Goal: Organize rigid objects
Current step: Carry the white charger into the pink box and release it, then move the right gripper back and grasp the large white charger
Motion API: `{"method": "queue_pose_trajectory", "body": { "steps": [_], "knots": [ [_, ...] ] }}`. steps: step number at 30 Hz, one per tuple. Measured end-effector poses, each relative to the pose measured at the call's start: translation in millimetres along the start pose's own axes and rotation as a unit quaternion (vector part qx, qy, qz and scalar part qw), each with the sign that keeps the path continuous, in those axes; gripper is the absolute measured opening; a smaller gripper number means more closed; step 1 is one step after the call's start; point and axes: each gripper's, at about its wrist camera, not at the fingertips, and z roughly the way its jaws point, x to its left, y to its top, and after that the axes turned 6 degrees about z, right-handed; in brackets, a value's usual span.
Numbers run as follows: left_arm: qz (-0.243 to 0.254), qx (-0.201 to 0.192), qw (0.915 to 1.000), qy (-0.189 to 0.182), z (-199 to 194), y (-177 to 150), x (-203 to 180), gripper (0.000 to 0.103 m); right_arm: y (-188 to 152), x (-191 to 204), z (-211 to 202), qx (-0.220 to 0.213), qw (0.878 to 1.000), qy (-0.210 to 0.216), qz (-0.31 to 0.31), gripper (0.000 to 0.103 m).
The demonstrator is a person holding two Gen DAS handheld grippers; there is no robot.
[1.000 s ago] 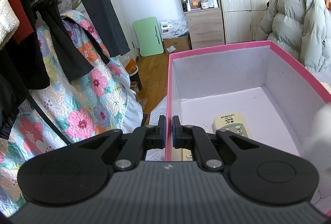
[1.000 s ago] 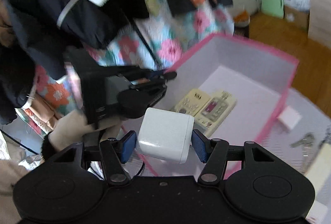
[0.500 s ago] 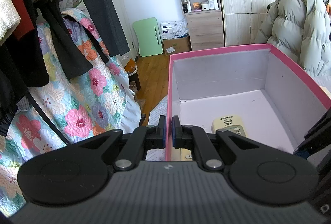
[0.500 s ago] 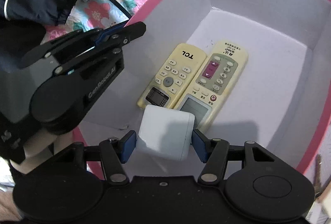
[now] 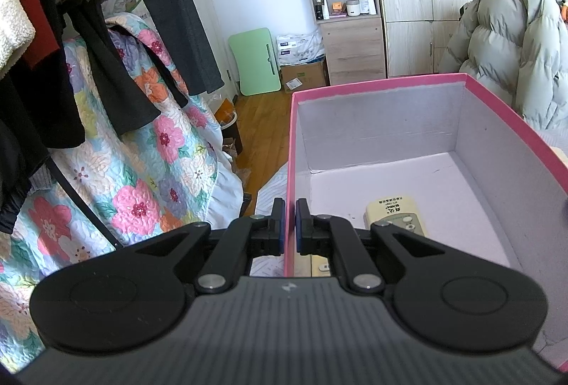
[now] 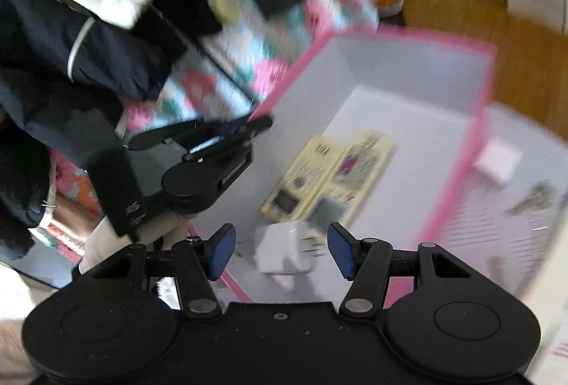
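Two remotes (image 6: pixel 301 175) are already laid side by side on the floor of the pink box (image 5: pixel 390 85). The white charger (image 6: pixel 284 251) is seen just below them at 6 o'clock, inside the near corner.

Step in hand, as judged: the charger drop-off is at its end. The right gripper (image 6: pixel 281 253) is held open. Clear gaps are seen on both sides of the charger and neither pad is touching it. Whether it is fully at rest on the floor cannot be told, as the right wrist view is smeared.

The left gripper (image 5: pixel 289 225) is clamped shut on the box's near side wall, one pad inside and one outside, so the box is kept steady.

Charger pose: the body is near-cubic, so the long axis is weakly defined. The prong axis is taken instead and runs 9-to-3 in the right wrist view, with the prongs pointed to 3 o'clock and the block tipped slightly.

Next move, as judged: the right gripper is to be lifted clear of the rim without clipping the charger. It is then to be sent to the loose items outside the box at 2 to 3 o'clock, a small white block (image 6: pixel 498 163) and what may be keys (image 6: pixel 532 200). The left clamp should be kept on.
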Motion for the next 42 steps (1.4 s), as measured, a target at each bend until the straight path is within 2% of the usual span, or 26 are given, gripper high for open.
{"method": "queue_pose_trajectory", "body": {
  "steps": [5, 8, 12, 15, 19, 21, 25, 27, 32, 42],
  "knots": [
    [-0.003, -0.003, 1.0000, -0.002, 0.4, 0.3, -0.2, 0.005, -28.2, -16.8, -62.5, -0.078, 0.995, -0.058, -0.039, 0.064],
    [0.003, 0.006, 1.0000, 0.002, 2.7, 2.2, -2.3, 0.005, -43.5, -26.2, -81.2, -0.094, 0.989, -0.098, -0.053, 0.064],
    [0.004, 0.006, 1.0000, 0.002, 2.3, 3.2, -3.5, 0.005, -63.6, -44.3, -85.7, -0.073, 0.989, -0.121, -0.050, 0.064],
    [0.004, -0.007, 1.0000, 0.000, -0.1, 3.1, -3.8, 0.005, -80.9, -54.3, -74.3, -0.039, 0.988, -0.142, -0.046, 0.064],
    [0.013, -0.001, 0.9999, 0.007, -2.5, 3.0, -6.4, 0.005, -96.3, -61.3, -52.5, 0.000, 0.980, -0.182, -0.076, 0.064],
    [0.020, -0.002, 0.9998, 0.009, -4.2, 3.3, -8.5, 0.005, -100.2, -63.4, -42.2, 0.018, 0.975, -0.202, -0.089, 0.070],
    [0.039, -0.001, 0.9991, 0.015, -5.5, 4.6, -12.0, 0.005, -106.8, -68.7, -28.0, 0.037, 0.968, -0.230, -0.097, 0.072],
    [0.051, -0.002, 0.9985, 0.020, -6.4, 5.4, -15.7, 0.005, -107.1, -73.0, -23.0, 0.041, 0.966, -0.237, -0.094, 0.073],
    [0.059, -0.001, 0.9980, 0.024, -4.3, 7.4, -16.7, 0.006, -101.9, -77.9, -17.2, 0.031, 0.973, -0.219, -0.070, 0.076],
    [0.061, 0.000, 0.9978, 0.027, -3.7, 8.2, -17.4, 0.006, -110.2, -69.7, -6.4, 0.036, 0.969, -0.236, -0.058, 0.077]
  ]
}}
